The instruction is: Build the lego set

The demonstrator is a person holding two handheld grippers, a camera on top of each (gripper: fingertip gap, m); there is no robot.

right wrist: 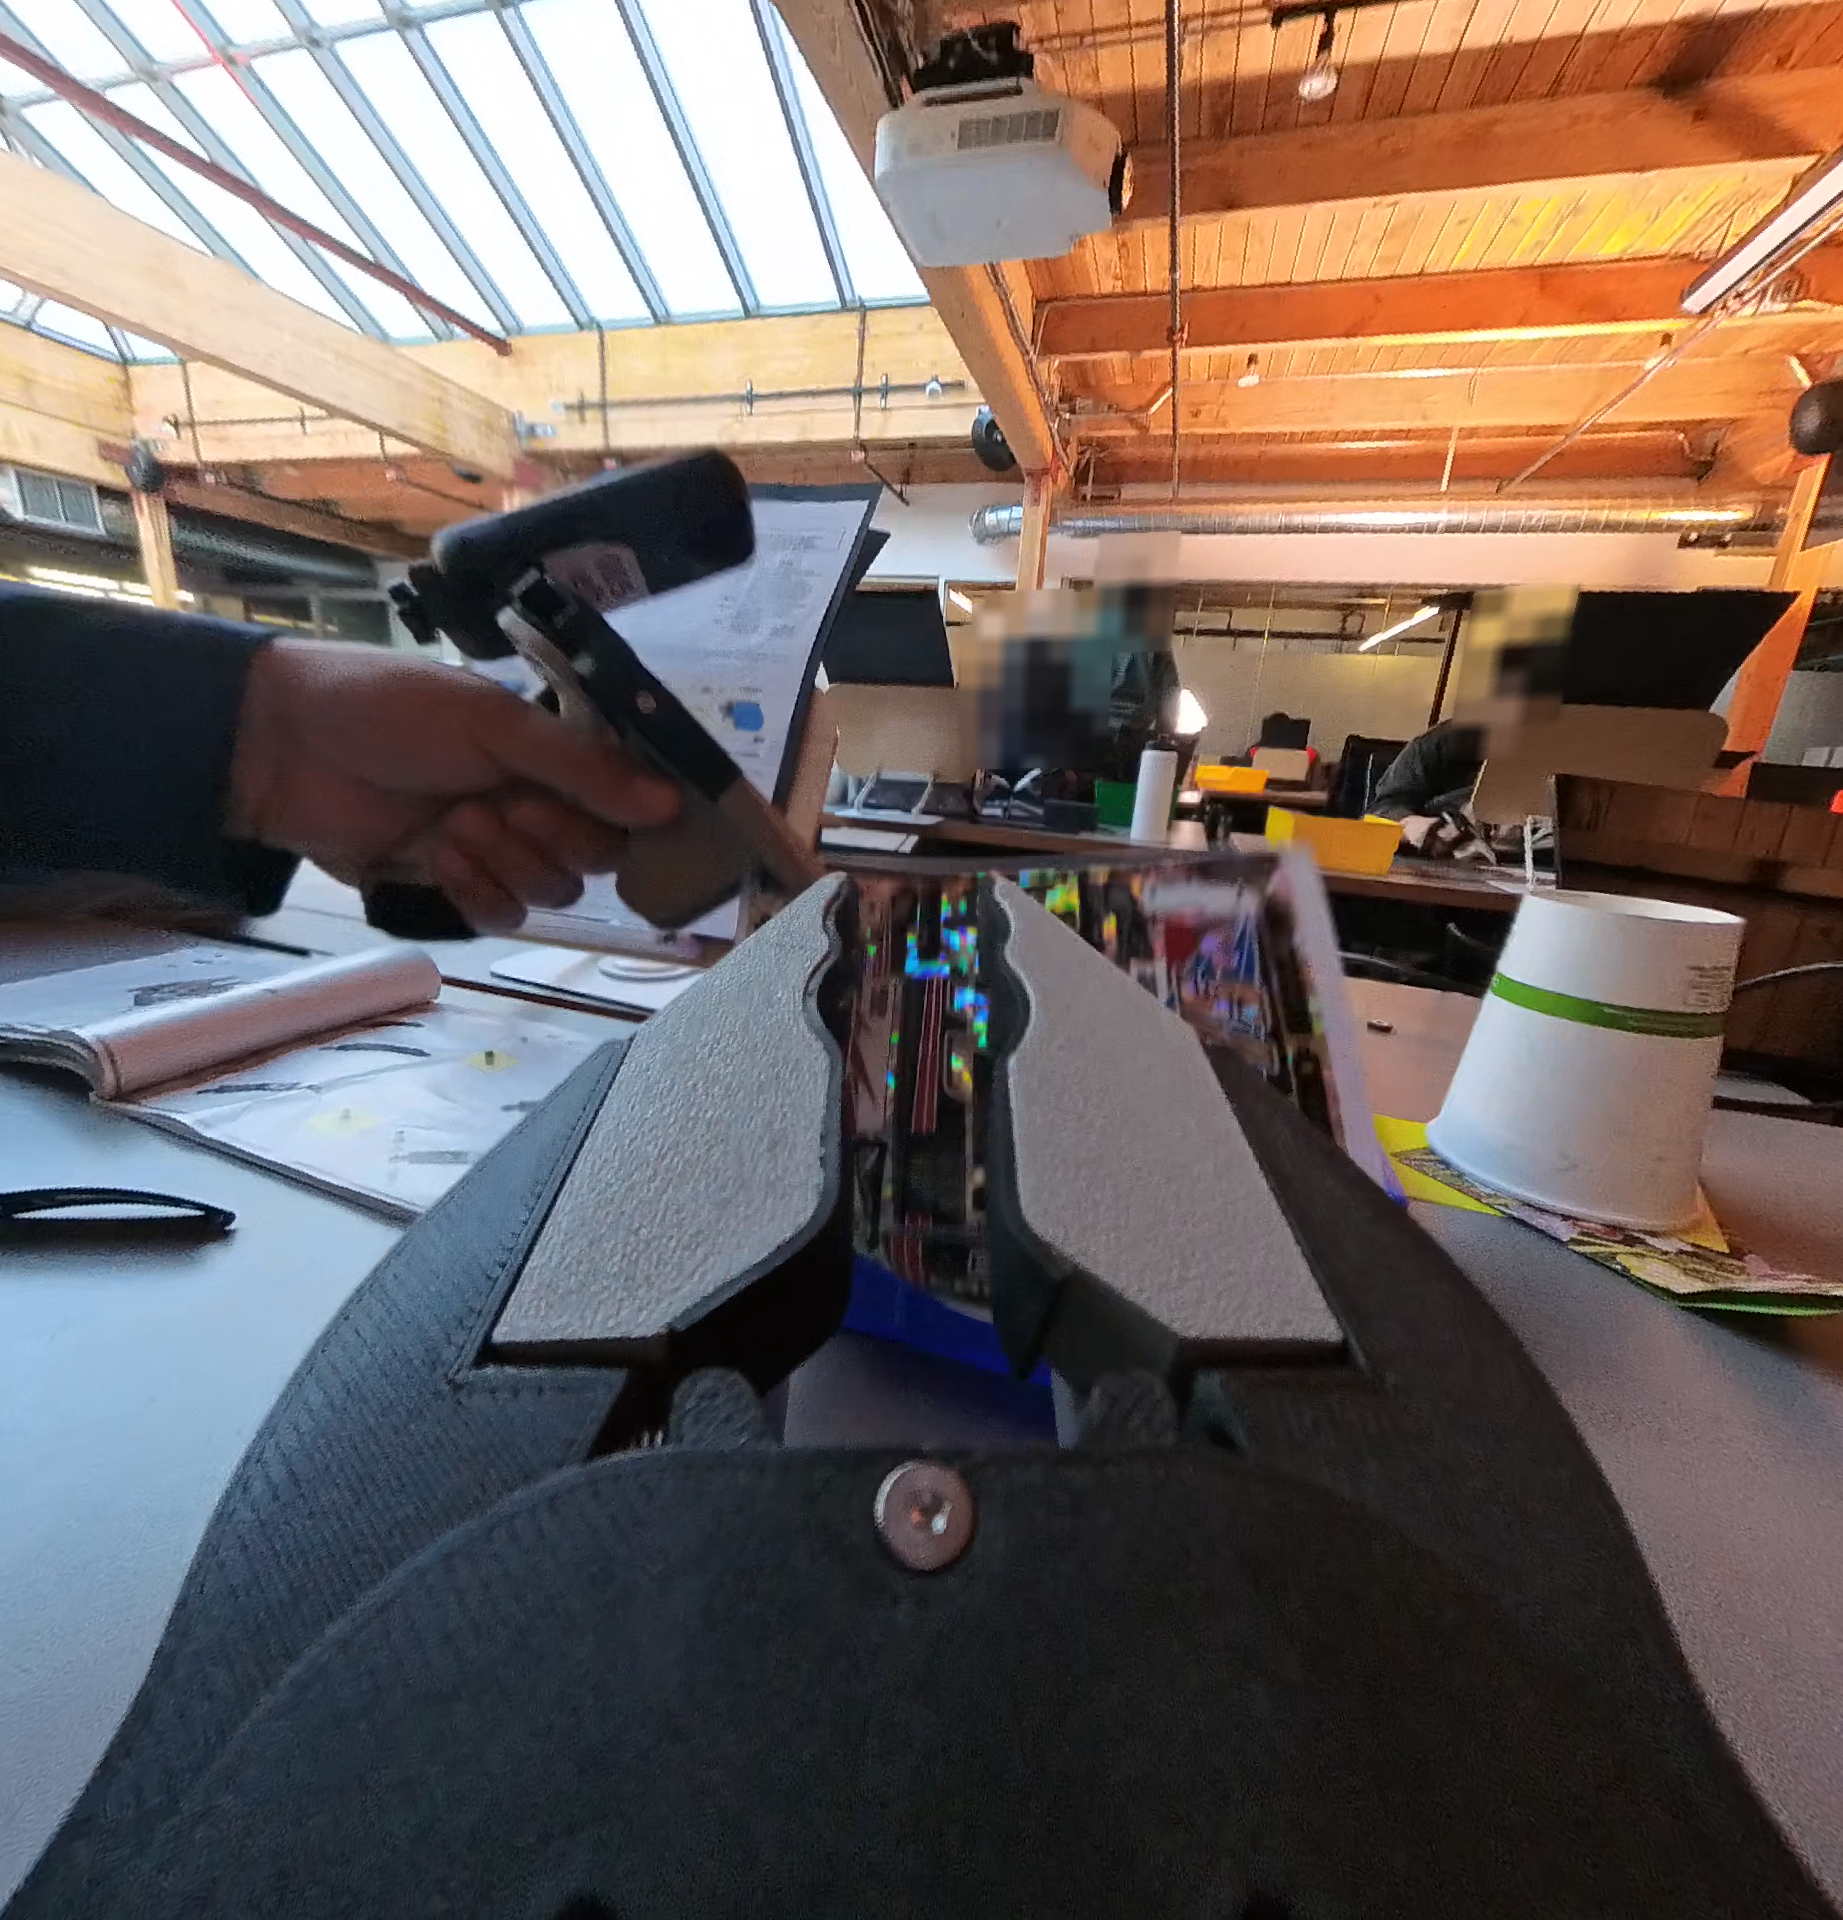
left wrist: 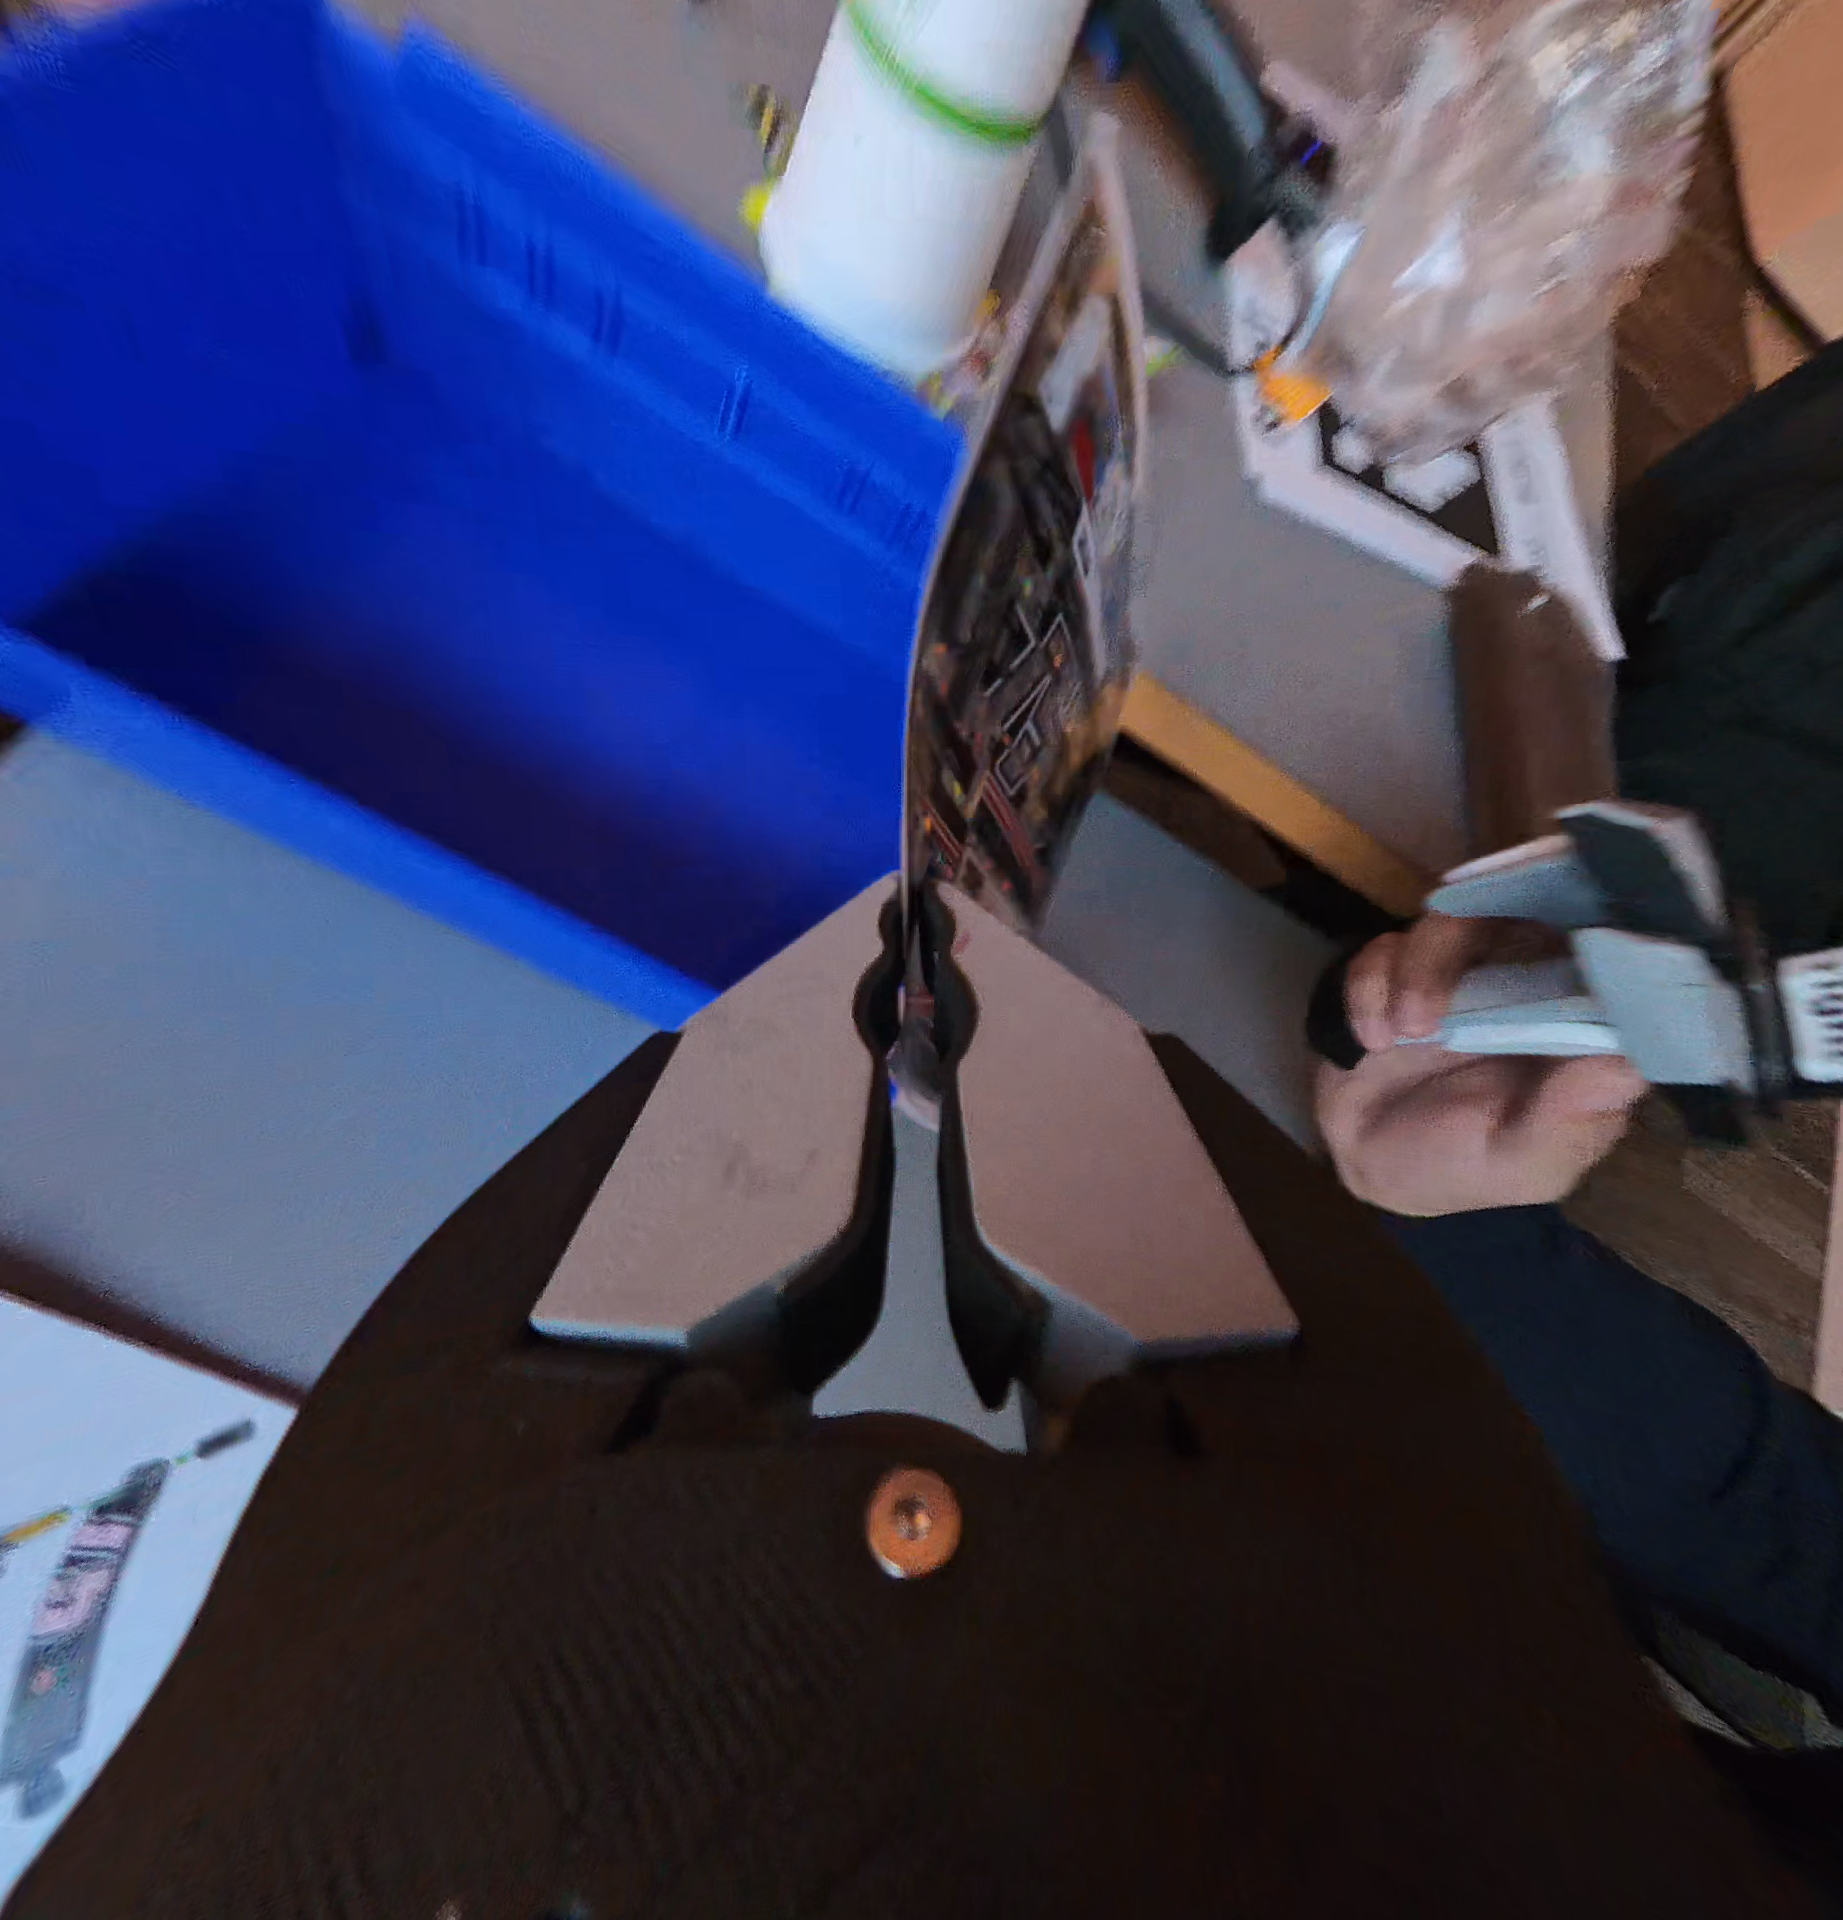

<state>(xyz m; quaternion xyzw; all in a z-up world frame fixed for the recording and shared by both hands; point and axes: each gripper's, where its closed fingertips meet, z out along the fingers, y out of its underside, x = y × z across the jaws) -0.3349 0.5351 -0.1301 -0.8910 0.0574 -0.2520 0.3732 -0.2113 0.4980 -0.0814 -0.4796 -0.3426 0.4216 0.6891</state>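
Observation:
My left gripper (left wrist: 917, 914) is shut on the lower edge of a shiny holographic foil packet (left wrist: 1021, 644) with a dark printed pattern. It holds the packet upright beside the rim of a blue plastic bin (left wrist: 429, 416). In the right wrist view the packet (right wrist: 1208, 966) hangs just beyond my right gripper (right wrist: 922, 914). The right gripper's fingers stand apart with nothing between the pads. The left wrist view shows a hand (left wrist: 1436, 1081) holding the right gripper well to the right of the packet, not touching it.
An upturned white paper cup with a green band (right wrist: 1592, 1060) stands on a colourful printed sheet (right wrist: 1675, 1257). An open booklet (right wrist: 273, 1039) and a black looped item (right wrist: 96, 1210) lie to the left. A clear plastic bag (left wrist: 1499, 208) lies beyond the cup. About 15 centimetres separates my left fingertips from my right.

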